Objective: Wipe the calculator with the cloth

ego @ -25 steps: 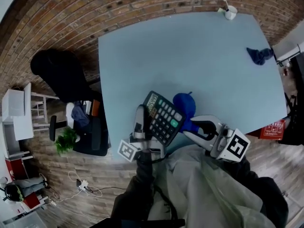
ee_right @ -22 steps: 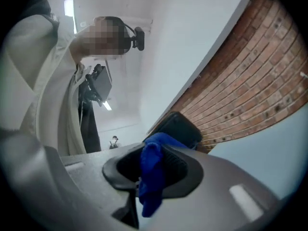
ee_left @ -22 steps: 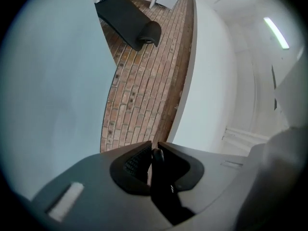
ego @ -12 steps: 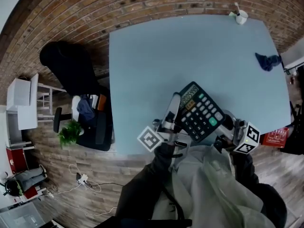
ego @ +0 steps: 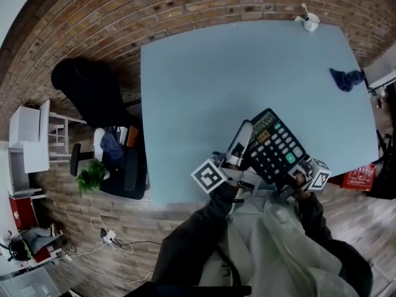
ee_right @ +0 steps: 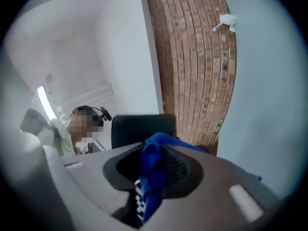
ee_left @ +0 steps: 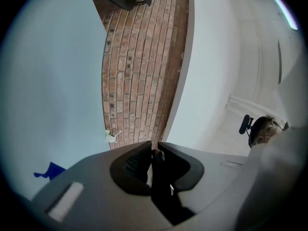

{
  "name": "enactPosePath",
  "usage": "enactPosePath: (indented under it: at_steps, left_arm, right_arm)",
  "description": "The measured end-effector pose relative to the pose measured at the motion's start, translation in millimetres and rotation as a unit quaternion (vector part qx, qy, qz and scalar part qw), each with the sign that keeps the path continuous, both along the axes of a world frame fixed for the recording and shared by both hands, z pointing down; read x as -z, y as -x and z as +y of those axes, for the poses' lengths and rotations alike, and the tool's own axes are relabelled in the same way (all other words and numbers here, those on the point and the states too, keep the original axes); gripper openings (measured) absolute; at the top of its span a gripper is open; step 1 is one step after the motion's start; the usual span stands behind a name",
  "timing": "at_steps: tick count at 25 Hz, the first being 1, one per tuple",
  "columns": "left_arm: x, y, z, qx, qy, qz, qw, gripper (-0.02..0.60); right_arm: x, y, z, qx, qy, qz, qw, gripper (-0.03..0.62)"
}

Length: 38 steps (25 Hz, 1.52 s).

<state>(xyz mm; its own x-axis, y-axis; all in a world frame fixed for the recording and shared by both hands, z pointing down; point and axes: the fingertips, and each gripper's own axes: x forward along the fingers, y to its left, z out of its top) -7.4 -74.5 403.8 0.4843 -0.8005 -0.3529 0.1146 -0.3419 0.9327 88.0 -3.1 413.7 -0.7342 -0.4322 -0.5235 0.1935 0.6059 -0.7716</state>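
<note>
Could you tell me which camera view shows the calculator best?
The head view: the calculator faces the camera, keys and display visible. The left gripper view shows only its dark edge clamped between the jaws; the right gripper view shows a black slab behind the blue cloth, probably its back.

Head cam looks steeply down on table (ego: 216,73); other 2 cams face brick wall (ee_left: 134,81) across it.

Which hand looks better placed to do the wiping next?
Right, probably. The right claw pinches the blue cloth beside the calculator; the left claw is clamped on the calculator's edge, holding it up off the table.
</note>
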Motion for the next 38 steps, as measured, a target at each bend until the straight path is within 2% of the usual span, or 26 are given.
enactPosePath:
  at_steps: [2, 4, 7, 9, 11, 15, 19, 23, 25, 27, 29, 31, 33, 34, 38]
  left_arm:
    - [3, -4, 5, -0.012, -0.009, 0.004, 0.9999, 0.046]
    - [2, -6, 6, -0.017, -0.008, 0.009, 0.9998, 0.046]
    - [-3, -3, 4, -0.015, 0.006, 0.025, 0.9996, 0.046]
    - [-1, -3, 4, -0.021, 0.003, 0.024, 0.9995, 0.046]
    - [3, -6, 8, -0.034, -0.006, 0.02, 0.9992, 0.046]
    - [10, -6, 17, -0.052, -0.025, 0.025, 0.998, 0.046]
    - [13, -7, 21, -0.061, -0.037, 0.021, 0.9973, 0.046]
    - [15, -14, 32, -0.086, -0.05, -0.003, 0.995, 0.046]
    - [12, -18, 35, -0.098, -0.05, -0.005, 0.9939, 0.048]
    - [13, -18, 36, -0.106, -0.057, 0.015, 0.9927, 0.048]
    - [17, -18, 36, -0.109, -0.065, 0.028, 0.9916, 0.048]
    - [19, -21, 36, -0.112, -0.069, 0.034, 0.9908, 0.048]
    - [18, -23, 37, -0.115, -0.066, 0.026, 0.9908, 0.048]
    - [15, -23, 37, -0.114, -0.061, 0.017, 0.9914, 0.048]
    - [1, -9, 32, -0.086, -0.034, 0.007, 0.9957, 0.048]
  right_arm:
    - [10, -21, -18, -0.032, 0.002, -0.037, 0.999, 0.095]
    - [17, -28, -28, -0.039, 0.001, -0.057, 0.998, 0.095]
    - [10, -9, -18, 0.009, 0.012, -0.053, 0.999, 0.095]
    - [-3, 12, 1, 0.057, 0.017, -0.023, 0.998, 0.095]
    - [-8, 21, 11, 0.073, 0.019, -0.015, 0.997, 0.095]
    - [-6, -4, -16, 0.029, 0.009, -0.016, 0.999, 0.095]
    - [5, -18, -38, 0.012, -0.027, 0.013, 0.999, 0.095]
    - [20, -36, -57, -0.029, -0.019, -0.052, 0.998, 0.095]
    - [28, -30, -53, 0.006, -0.026, -0.075, 0.997, 0.095]
    - [29, -23, -47, 0.063, -0.016, -0.115, 0.991, 0.095]
    - [22, -19, -44, 0.106, 0.012, -0.166, 0.98, 0.095]
    - [10, -3, -36, 0.146, 0.046, -0.19, 0.97, 0.095]
    - [-4, 22, -25, 0.172, 0.07, -0.17, 0.968, 0.095]
    - [-11, 28, -23, 0.167, 0.077, -0.157, 0.97, 0.094]
    - [-14, -2, -33, 0.089, 0.049, -0.108, 0.989, 0.091]
